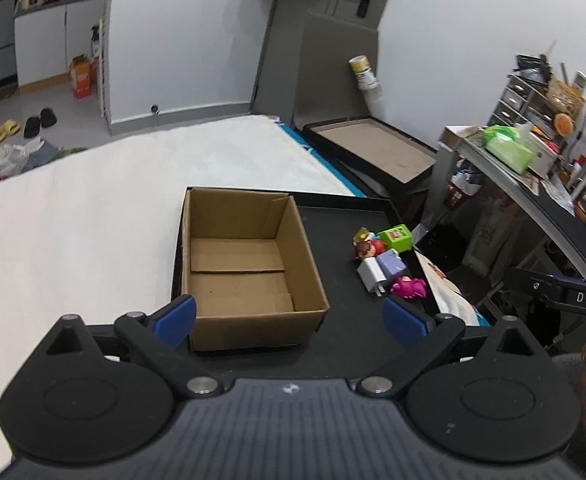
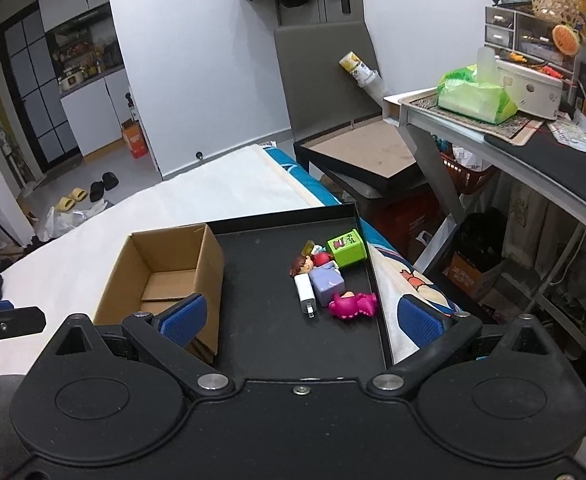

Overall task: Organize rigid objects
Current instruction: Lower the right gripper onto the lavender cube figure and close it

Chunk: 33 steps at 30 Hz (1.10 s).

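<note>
The left gripper (image 1: 289, 322) is held with its blue pads spread wide, nothing between them, above the near end of the black tray (image 1: 345, 332). The right gripper (image 2: 301, 318) is likewise spread apart and empty, held over the tray's near edge.

The white bed (image 1: 93, 216) is seen beneath everything, and the black tray is laid on its right side. To the right a grey surface (image 2: 553, 184) is seen, loaded with a green tissue pack (image 2: 475, 96) and small drawers (image 2: 513, 28). A second dark tray (image 1: 377, 148) with a brown floor is propped beyond the bed's far corner.

The open cardboard box (image 1: 249, 264) is set in the left part of the black tray, upright, with only its folded bottom flaps visible inside.

The rigid objects are gathered in a tight cluster in the tray's right part, close to the right rim and well apart from the box. Farthest away, a green cube (image 2: 347, 248) is placed. Just beside it a lilac block (image 2: 327, 284) is found, with a brown-haired figure head (image 2: 303, 266) and a red piece (image 2: 323, 258) at its far end. A white charger plug (image 2: 305, 294) is laid against the lilac block's left side, prongs toward the camera. Nearest, a magenta toy figure (image 2: 353, 305) is lying on its side. A small yellowish item (image 2: 309, 247) is tucked behind the head; what it is cannot be told.
</note>
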Each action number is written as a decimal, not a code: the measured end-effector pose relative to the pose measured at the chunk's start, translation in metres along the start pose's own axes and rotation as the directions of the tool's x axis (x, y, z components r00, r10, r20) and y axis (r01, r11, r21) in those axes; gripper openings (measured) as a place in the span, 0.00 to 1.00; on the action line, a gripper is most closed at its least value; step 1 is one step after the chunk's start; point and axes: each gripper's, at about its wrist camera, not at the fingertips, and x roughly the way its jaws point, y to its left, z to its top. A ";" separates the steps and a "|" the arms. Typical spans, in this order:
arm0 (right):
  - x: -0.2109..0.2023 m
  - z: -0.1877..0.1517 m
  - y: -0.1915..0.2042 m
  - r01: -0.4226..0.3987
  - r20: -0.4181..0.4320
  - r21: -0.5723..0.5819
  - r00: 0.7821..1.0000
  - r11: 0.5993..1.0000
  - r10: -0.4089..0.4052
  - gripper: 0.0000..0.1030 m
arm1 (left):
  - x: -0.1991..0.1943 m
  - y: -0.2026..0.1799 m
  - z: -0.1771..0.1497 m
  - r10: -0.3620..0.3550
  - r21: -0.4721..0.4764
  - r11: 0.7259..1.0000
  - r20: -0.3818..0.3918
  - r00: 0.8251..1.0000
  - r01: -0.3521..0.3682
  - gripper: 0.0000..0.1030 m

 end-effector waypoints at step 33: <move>0.175 0.041 -0.026 -0.006 -0.308 0.020 0.951 1.000 0.012 0.65 | 0.118 0.077 0.012 0.076 -0.190 0.975 -0.201 0.977 -0.115 0.49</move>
